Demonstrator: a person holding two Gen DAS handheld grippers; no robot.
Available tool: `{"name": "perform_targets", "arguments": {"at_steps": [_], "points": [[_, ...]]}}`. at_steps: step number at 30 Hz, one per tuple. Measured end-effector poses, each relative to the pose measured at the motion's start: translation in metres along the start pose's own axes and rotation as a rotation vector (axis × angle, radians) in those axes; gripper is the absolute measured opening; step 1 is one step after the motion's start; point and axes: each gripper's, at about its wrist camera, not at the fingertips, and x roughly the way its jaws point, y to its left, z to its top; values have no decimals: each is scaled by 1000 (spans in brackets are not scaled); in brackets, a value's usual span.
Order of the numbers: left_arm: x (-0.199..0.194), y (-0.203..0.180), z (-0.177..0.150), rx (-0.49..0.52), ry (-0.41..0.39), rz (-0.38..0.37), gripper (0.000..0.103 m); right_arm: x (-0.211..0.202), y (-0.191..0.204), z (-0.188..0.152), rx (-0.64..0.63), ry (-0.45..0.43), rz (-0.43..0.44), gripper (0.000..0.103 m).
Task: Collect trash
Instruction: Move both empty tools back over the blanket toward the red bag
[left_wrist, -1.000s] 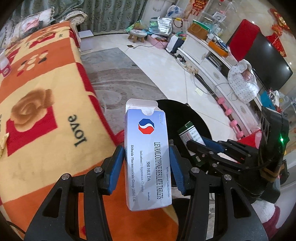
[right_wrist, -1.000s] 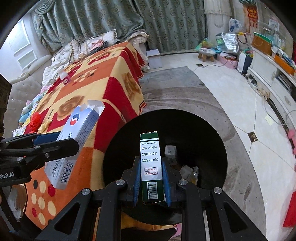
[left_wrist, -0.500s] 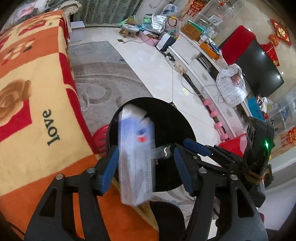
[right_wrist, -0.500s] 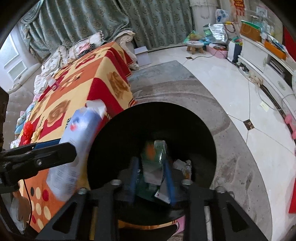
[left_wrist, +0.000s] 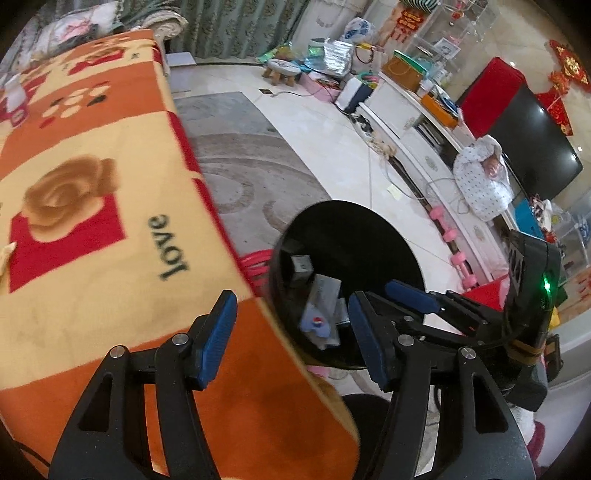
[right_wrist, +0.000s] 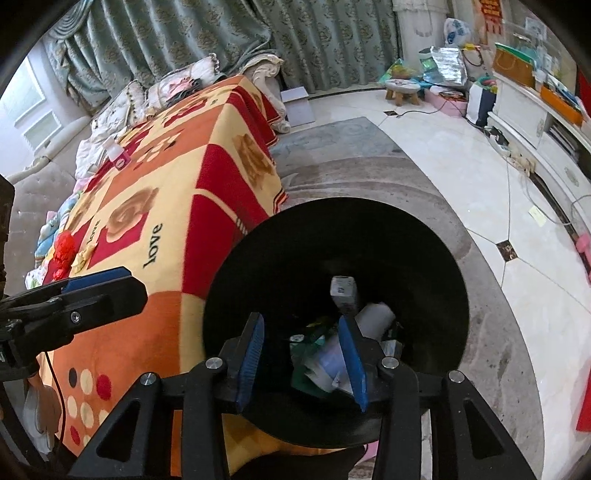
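Note:
A round black trash bin (right_wrist: 424, 258) stands on the floor beside the blanket-covered table; it also shows in the left wrist view (left_wrist: 369, 236). The white-blue tablet box (left_wrist: 317, 325) and the green box (right_wrist: 308, 339) lie inside it among other small boxes (right_wrist: 343, 291). My left gripper (left_wrist: 291, 332) is open and empty over the table's edge next to the bin. My right gripper (right_wrist: 303, 354) is open and empty directly above the bin. The right gripper also shows in the left wrist view (left_wrist: 413, 295).
An orange, red and yellow blanket (left_wrist: 92, 229) covers the table on the left. A small white bottle (right_wrist: 116, 153) and a red object (right_wrist: 62, 251) lie on it farther back. A grey rug (right_wrist: 369, 170) and tiled floor lie beyond. A TV cabinet (left_wrist: 413, 125) stands at right.
Both grippers have opened. The white-blue tablet box dropped from the left gripper and the green box from the right gripper, and both now lie in the bin.

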Motion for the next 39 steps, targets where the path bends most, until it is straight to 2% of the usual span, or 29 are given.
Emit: {"name": "perform_targets", "arguments": {"at_steps": [8,15,21,27,39], "points": [[-20,47,-14,-58,-30,86,62,5,38,5,-46,6,31,42],[-47,96,-29,-124,-69,175,62,22,88,7,-123,36,76,44],[-71,140,-43,-179,-97,242,62,37,135,7,-191,69,115,52],[-93,182,-60,-226,-116,315,62,50,176,3,-253,97,147,54],[-132,255,-90,-331,-132,387,62,85,260,8,-327,153,216,58]]}}
